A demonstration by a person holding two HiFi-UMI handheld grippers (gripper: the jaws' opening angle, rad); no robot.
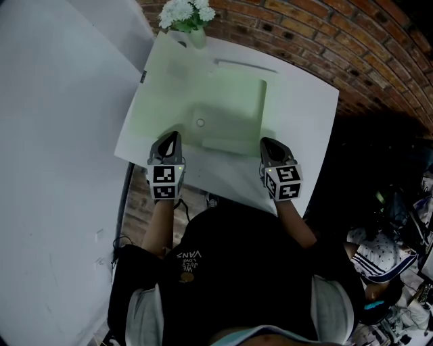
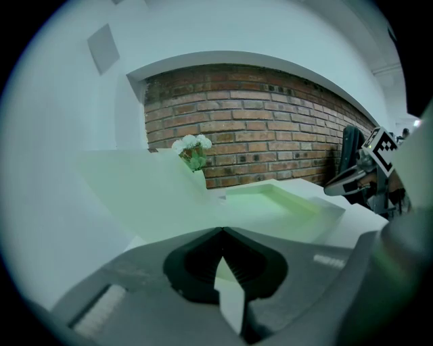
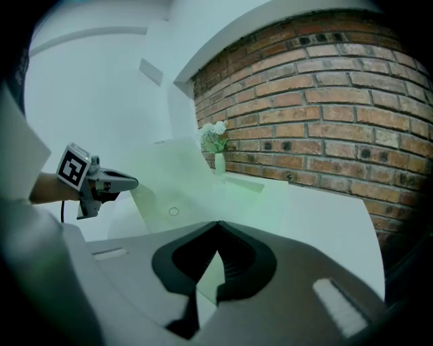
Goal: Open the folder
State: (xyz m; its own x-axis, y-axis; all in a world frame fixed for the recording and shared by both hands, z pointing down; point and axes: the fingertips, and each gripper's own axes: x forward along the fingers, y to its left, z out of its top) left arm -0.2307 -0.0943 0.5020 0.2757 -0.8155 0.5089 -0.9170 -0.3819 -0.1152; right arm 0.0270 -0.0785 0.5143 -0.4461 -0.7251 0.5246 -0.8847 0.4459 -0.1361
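Note:
A pale green translucent folder [image 1: 230, 111] lies on the white table [image 1: 304, 108]; its cover [image 1: 169, 81] is swung out to the left and stands tilted up. In the left gripper view the cover [image 2: 145, 189] rises beside the shallow box part [image 2: 277, 199]. A round snap [image 1: 200, 122] shows on the folder. My left gripper [image 1: 172, 137] is shut and empty just before the folder's near left edge. My right gripper [image 1: 266, 143] is shut and empty at the near right corner. Each gripper shows in the other's view: the right gripper [image 2: 355, 181] and the left gripper [image 3: 108, 182].
A small vase of white flowers [image 1: 187, 17] stands at the table's far edge against the brick wall [image 1: 325, 34]. A white wall panel [image 1: 54, 135] runs along the left. Clutter lies on the floor at the right [image 1: 392, 257].

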